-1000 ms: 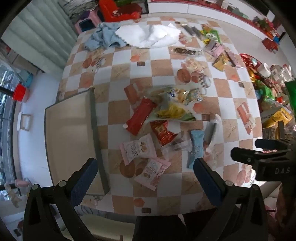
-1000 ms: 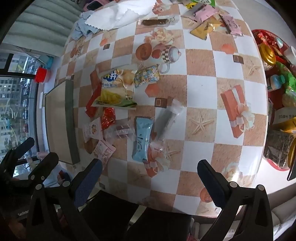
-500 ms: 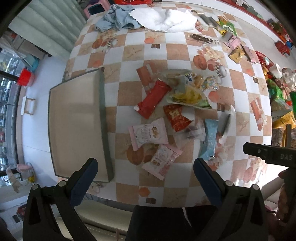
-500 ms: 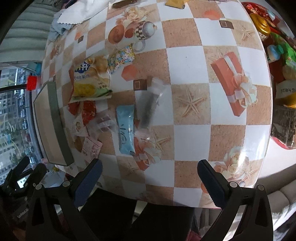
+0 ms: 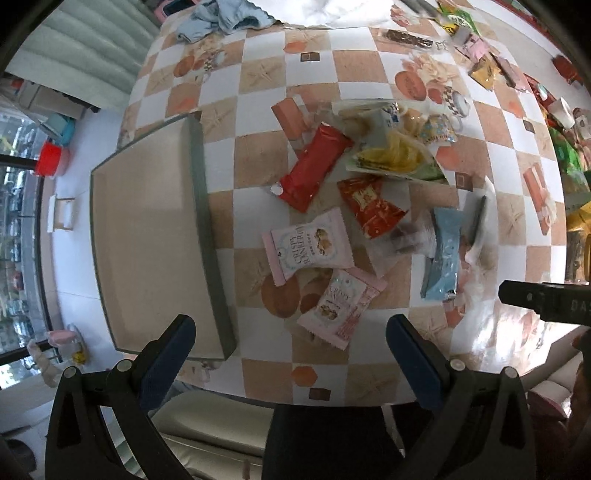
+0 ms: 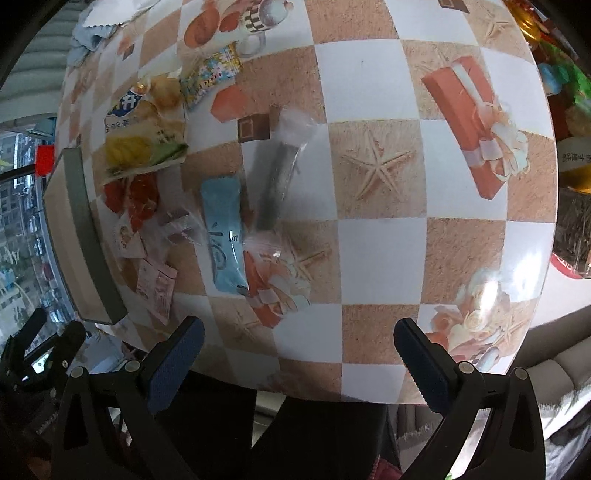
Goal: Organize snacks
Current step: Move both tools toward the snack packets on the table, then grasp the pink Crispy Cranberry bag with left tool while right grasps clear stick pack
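Observation:
A pile of snack packets lies mid-table: a long red packet [image 5: 314, 168], a red-orange packet [image 5: 371, 205], two pink "Crispy" packets [image 5: 308, 245] [image 5: 341, 308], a light blue packet [image 5: 443, 254] [image 6: 223, 229], a yellow chip bag [image 5: 391, 151] [image 6: 142, 129] and a clear wrapped dark bar [image 6: 277, 177]. An empty shallow tray [image 5: 155, 236] sits at the table's left. My left gripper [image 5: 290, 343] is open and empty above the near pink packet. My right gripper [image 6: 299, 347] is open and empty above the table's near edge, right of the blue packet.
More snacks and a red basket of goods crowd the far right edge [image 5: 569, 155]. Cloths [image 5: 225, 14] lie at the far end. The table's front edge [image 5: 332, 398] is just below my grippers. The right gripper's arm shows at right in the left wrist view [image 5: 546, 299].
Both grippers have come lower and closer to the table. The snack pile looks larger in both views. Nothing was picked up; both stay open.

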The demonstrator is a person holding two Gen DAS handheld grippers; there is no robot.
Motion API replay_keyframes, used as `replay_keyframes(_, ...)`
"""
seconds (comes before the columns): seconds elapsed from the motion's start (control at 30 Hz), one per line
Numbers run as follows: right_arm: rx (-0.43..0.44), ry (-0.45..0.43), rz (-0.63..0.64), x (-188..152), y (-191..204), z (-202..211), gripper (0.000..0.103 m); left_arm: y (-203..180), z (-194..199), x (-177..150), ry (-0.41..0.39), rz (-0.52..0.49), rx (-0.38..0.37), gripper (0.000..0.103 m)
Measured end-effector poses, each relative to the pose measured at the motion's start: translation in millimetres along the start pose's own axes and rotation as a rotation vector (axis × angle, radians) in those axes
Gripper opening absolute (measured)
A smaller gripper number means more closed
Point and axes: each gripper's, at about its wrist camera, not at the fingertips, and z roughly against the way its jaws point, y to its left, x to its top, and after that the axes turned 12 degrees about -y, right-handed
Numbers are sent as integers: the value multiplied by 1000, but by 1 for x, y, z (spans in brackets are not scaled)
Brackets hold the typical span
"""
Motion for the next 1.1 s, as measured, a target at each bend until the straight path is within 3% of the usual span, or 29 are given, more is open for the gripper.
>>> replay_keyframes(0.17, -14, -38, -37, 6, -2, 6, 103, 4, -13, 15, -19, -31, 7, 103)
replay_keyframes(0.6, -88, -28, -251, -34, -14, -18, 103, -10, -81, 20, -23, -396, -36, 103)
replay_keyframes(0.77, -138, -87, -240, -29, 3, -21, 103, -8, -99, 23, -14, -383, -81, 103)
replay_keyframes(0.93, -202, -189, -292, 2, -6, -13, 103, 2, -113, 25, 3, -334, -101, 103)
replay_keyframes(1.1, -232, -215, -330, 39, -13, -22, 103, 19, -128, 30, 30, -248, -137, 103)
